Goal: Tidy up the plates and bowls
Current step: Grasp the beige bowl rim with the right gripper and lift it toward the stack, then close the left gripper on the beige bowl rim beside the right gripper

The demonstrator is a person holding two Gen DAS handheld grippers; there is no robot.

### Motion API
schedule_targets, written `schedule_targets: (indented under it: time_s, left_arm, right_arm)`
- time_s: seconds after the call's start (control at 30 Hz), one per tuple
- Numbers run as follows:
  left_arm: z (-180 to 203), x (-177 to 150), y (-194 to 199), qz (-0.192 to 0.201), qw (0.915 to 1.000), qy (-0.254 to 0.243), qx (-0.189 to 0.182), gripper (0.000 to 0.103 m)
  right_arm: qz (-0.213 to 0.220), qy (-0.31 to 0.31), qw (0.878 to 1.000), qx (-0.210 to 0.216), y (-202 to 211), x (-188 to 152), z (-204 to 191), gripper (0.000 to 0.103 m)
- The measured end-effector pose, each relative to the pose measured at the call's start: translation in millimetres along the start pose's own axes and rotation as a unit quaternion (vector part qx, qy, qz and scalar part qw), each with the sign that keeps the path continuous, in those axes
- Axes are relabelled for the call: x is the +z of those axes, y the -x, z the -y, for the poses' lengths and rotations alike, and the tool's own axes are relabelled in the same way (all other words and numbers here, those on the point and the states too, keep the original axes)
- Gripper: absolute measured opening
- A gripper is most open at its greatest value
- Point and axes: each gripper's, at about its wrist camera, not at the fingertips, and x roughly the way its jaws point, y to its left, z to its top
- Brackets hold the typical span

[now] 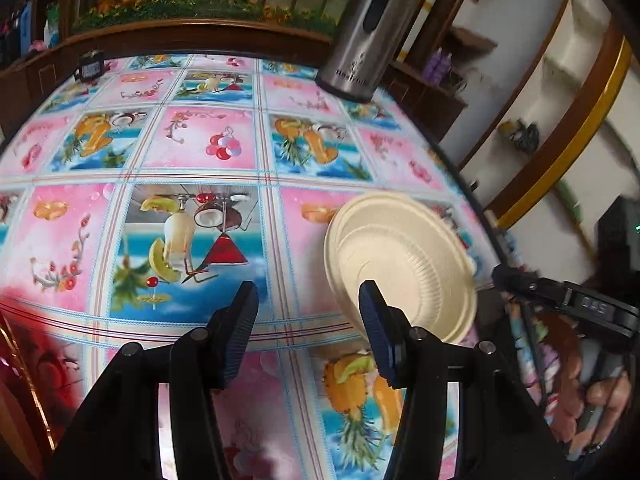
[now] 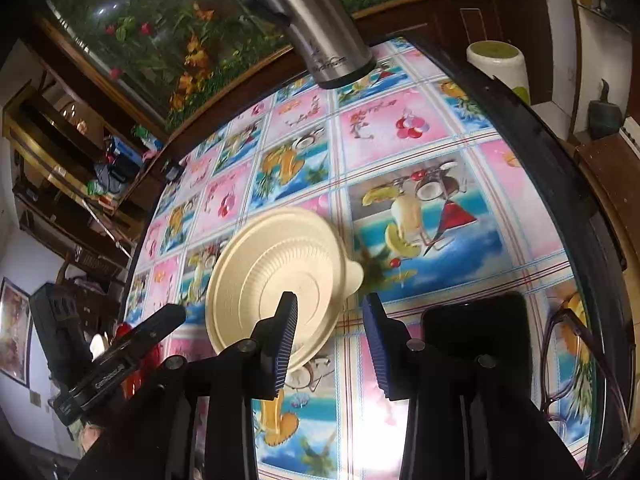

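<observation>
**Stack set down, both grippers empty**

On the far left edge of the table stands a small dark box. Nearer, in the left wrist view, the left gripper hangs over the cloth with its jaws apart and nothing between them. Just to the right of it lies the stack of cream paper plates and bowls, near the right edge of the table; the right finger of this gripper covers part of its near rim. At the far side stands a steel flask. At the right edge of this view the right gripper comes in, held by a hand.

In the right wrist view its jaws are also apart and empty, with the stack just to its left. A black phone and glasses lie to the right.

The stack looks already nested, so this step seems to be the release. I see no other plate or bowl, so the next move may be only to draw both grippers clear without pushing the stack.
</observation>
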Motion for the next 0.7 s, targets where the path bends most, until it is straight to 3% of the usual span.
schedule_targets:
  time_s: [0.1, 0.3, 0.33, 0.37, 0.4, 0.5, 0.7]
  left_arm:
    - [8, 5, -6, -0.004, 0.9999, -0.007, 0.006, 0.05]
    - [17, 12, -27, -0.014, 0.9995, -0.024, 0.018, 0.049]
    - [19, 12, -33, -0.017, 0.9992, -0.028, 0.023, 0.045]
    - [20, 10, -36, -0.02, 0.999, -0.032, 0.023, 0.028]
    - [20, 7, -40, -0.025, 0.9989, -0.034, 0.02, 0.02]
    - [22, -1, -40, -0.021, 0.9986, -0.043, 0.02, 0.02]
    - [20, -14, -12, 0.007, 0.9951, -0.077, 0.063, 0.02]
  right_arm:
    - [0.004, 0.013, 1.0, -0.021, -5, -2, -4, 0.037]
    - [-0.009, 0.009, 1.0, -0.016, -23, -5, -2, 0.037]
    - [-0.009, 0.007, 1.0, -0.017, -26, -5, -2, 0.035]
    - [-0.011, 0.004, 1.0, -0.016, -29, -6, -1, 0.025]
    - [-0.013, 0.002, 1.0, -0.014, -31, -7, 0, 0.019]
    - [-0.012, -0.002, 1.0, -0.012, -34, -11, 1, 0.014]
    - [-0.028, 0.007, 1.0, 0.003, -38, -24, -11, 0.013]
